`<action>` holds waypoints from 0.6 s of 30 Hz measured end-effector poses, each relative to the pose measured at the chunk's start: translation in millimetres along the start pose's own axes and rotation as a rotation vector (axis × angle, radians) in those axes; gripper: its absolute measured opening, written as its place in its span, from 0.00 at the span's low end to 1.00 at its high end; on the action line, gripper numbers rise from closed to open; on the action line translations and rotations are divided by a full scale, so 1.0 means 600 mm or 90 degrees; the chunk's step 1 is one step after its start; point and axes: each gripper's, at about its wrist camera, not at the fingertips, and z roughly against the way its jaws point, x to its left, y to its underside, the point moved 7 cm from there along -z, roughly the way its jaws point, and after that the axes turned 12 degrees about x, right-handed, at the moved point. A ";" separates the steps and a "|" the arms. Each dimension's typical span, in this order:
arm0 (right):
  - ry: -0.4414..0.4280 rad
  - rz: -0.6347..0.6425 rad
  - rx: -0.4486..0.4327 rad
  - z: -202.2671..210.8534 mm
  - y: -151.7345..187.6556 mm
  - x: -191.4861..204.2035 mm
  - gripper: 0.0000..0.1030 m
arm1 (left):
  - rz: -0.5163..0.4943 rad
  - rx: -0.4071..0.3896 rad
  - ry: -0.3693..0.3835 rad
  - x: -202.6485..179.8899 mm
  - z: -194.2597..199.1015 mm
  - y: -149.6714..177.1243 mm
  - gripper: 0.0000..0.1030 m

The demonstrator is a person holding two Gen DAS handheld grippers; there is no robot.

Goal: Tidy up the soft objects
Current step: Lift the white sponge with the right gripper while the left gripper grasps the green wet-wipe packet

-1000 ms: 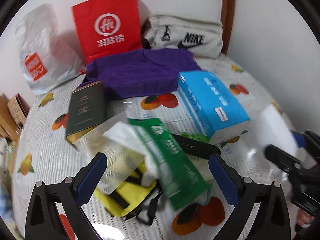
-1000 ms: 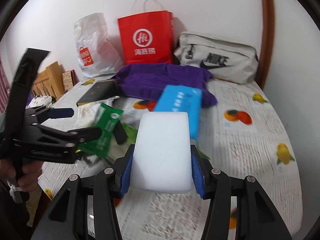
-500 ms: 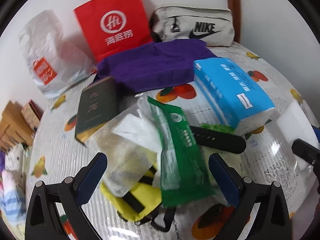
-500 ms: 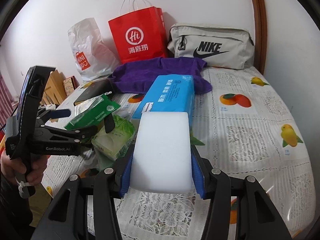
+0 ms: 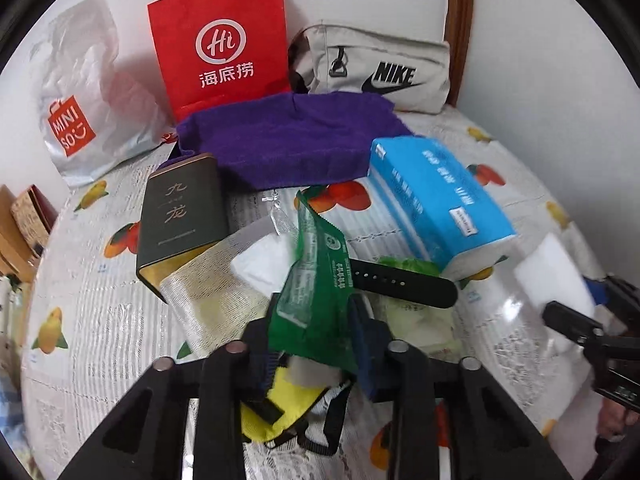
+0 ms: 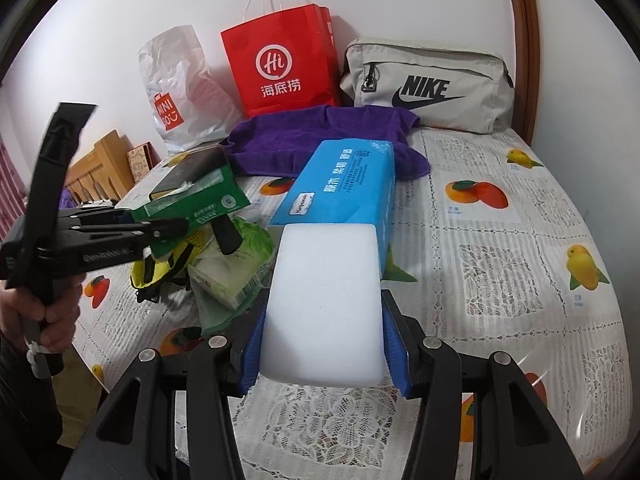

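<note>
- Left wrist view: the left gripper has its blue-padded fingers closed on a flat green plastic packet, lifted above a yellow pouch with black straps.
- Around it lie a dark green rectangular tin, a black strap, a blue tissue pack and a purple towel, all on the fruit-print tablecloth of the counter.
- Right wrist view: the right gripper has its fingers pressed against both sides of a white rectangular foam sponge, held just in front of the blue tissue pack.
- Against the wall stand a red paper bag and a grey Nike pouch.
</note>
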 end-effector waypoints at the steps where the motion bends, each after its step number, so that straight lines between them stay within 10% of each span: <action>1: 0.001 0.001 0.001 0.001 -0.001 0.003 0.49 | 0.002 -0.002 0.013 0.002 0.005 0.003 0.21; 18: 0.012 0.012 0.010 0.011 -0.008 0.034 0.49 | 0.022 -0.043 0.137 0.020 0.042 0.006 0.06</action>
